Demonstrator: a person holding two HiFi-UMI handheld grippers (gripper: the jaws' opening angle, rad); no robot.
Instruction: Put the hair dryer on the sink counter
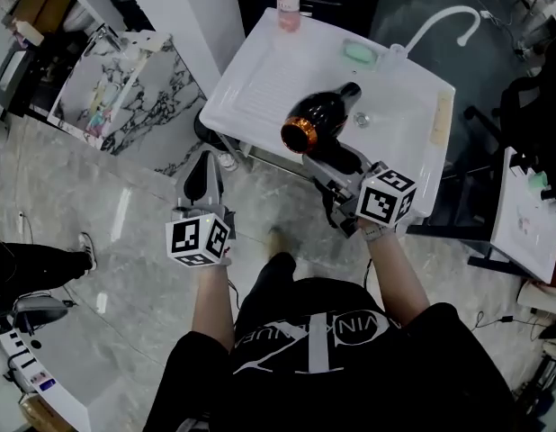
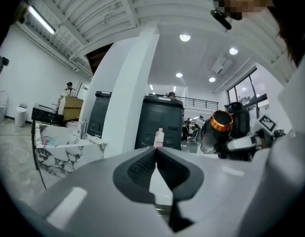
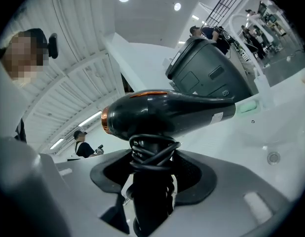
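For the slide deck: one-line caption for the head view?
Right gripper holds a black hair dryer by its cord-wrapped handle over the white sink counter; left gripper shut, empty.

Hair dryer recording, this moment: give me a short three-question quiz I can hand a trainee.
1. True or false: the left gripper holds the hair dryer.
2. Wound round the dryer's handle is: A tape, B its cord, C a towel.
3. Fill in: the bottle on the far edge of the sink is ____.
Key: 1 false, the right gripper grips it; 2 B; 3 pink.
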